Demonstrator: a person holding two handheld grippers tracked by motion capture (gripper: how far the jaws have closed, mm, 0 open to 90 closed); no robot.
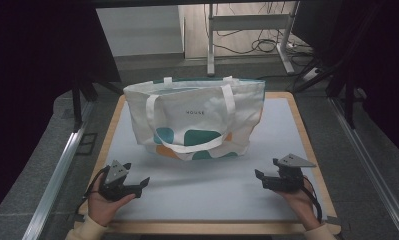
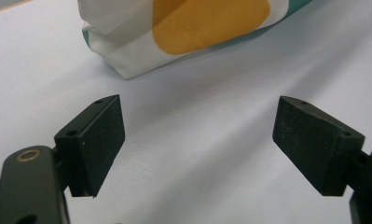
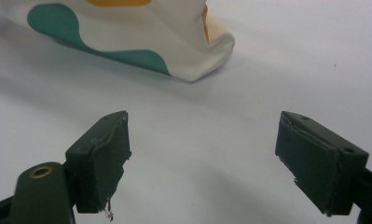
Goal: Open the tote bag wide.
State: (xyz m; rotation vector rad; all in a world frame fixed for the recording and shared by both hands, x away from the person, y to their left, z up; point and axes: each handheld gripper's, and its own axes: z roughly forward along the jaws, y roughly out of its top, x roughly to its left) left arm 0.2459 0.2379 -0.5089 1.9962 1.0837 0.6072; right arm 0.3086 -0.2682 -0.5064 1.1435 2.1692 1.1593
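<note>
A white cloth tote bag (image 1: pixel 194 117) with teal and orange blobs and white handles stands upright at the middle of the table, toward the back. My left gripper (image 1: pixel 137 177) rests in a hand at the front left, open, with nothing between its jaws. In the left gripper view the bag's lower corner (image 2: pixel 174 32) lies ahead of the open gripper (image 2: pixel 197 140). My right gripper (image 1: pixel 261 177) is held at the front right, also open. The right gripper view shows the bag's other bottom corner (image 3: pixel 174 42) beyond its open gripper (image 3: pixel 202 158).
A pale grey mat (image 1: pixel 207 190) covers the wooden table (image 1: pixel 112 112), with bare room in front of the bag between the two grippers. Metal rails (image 1: pixel 57 170) run along both sides. A desk frame and cables (image 1: pixel 257 40) stand on the floor behind.
</note>
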